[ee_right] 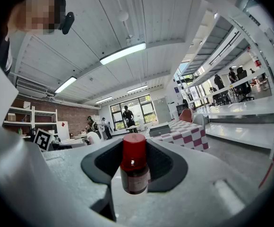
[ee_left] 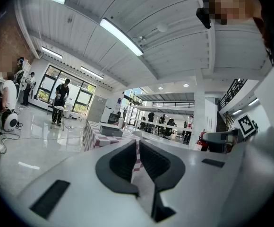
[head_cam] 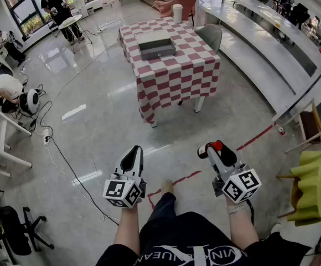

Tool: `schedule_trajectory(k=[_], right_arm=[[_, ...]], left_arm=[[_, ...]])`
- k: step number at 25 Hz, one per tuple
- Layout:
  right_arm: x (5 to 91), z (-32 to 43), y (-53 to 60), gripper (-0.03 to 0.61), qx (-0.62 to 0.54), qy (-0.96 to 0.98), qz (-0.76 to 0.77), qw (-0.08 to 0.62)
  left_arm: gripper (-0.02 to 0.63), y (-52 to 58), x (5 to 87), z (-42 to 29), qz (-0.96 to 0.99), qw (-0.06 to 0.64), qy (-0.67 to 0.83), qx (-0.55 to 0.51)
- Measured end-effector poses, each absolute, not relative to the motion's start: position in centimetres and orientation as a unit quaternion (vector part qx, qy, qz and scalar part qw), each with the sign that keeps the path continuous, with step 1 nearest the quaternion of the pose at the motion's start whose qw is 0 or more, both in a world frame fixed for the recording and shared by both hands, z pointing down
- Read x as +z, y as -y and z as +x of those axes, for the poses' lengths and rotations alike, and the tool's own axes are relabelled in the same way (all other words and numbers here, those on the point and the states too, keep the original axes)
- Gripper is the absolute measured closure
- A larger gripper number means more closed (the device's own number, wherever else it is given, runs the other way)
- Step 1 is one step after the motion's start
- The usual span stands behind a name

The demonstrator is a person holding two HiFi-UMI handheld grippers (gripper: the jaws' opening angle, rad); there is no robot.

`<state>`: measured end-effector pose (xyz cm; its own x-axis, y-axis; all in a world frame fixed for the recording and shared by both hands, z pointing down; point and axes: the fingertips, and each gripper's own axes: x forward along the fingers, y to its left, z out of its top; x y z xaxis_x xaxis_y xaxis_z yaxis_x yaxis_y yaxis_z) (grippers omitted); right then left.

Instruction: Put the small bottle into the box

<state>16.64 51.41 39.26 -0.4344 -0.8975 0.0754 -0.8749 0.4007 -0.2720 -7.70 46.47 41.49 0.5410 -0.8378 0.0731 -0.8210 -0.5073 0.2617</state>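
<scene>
A small dark bottle with a red cap [ee_right: 134,171] is pinched upright between the pads of my right gripper [ee_right: 135,163]. The head view shows that gripper [head_cam: 214,150] low and right of centre, the bottle's red cap [head_cam: 217,146] sticking out at its tip. My left gripper [head_cam: 133,157] is level beside it at the left, and its jaws [ee_left: 138,149] are together with nothing in them. The grey box [head_cam: 156,49] lies on a red-and-white checked table [head_cam: 174,73] far ahead across the floor. It is also small in the right gripper view [ee_right: 158,129].
A white cup [head_cam: 177,13] stands at the table's far edge, with a grey chair [head_cam: 209,36] to the right of the table. Red tape [head_cam: 185,177] marks the floor by my feet. A yellow-green chair [head_cam: 315,187] is at the right, cables [head_cam: 50,143] at the left.
</scene>
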Motion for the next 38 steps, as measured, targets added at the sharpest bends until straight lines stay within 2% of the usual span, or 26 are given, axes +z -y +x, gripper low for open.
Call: schedule_trajectory(k=[13,20,38], right_arm=[[39.9,15.9,-38.8,0.430,-0.144,-0.827,-0.542,0.038],[39.9,15.5,-33.0,0.430,-0.155,-0.819,-0.550,0.060],[40.2,13.8,-25.4,0.430,-0.175,-0.828,-0.527,0.074]], left_arm=[[0.588,-33.1,41.3,-7.9,0.872,0.142,0.468,-0.024],[0.588,-27.4,41.6,-8.4,0.877,0.144,0.458,-0.028],[0.588,-22.1,43.3,-11.8,0.853,0.163,0.495,-0.032]])
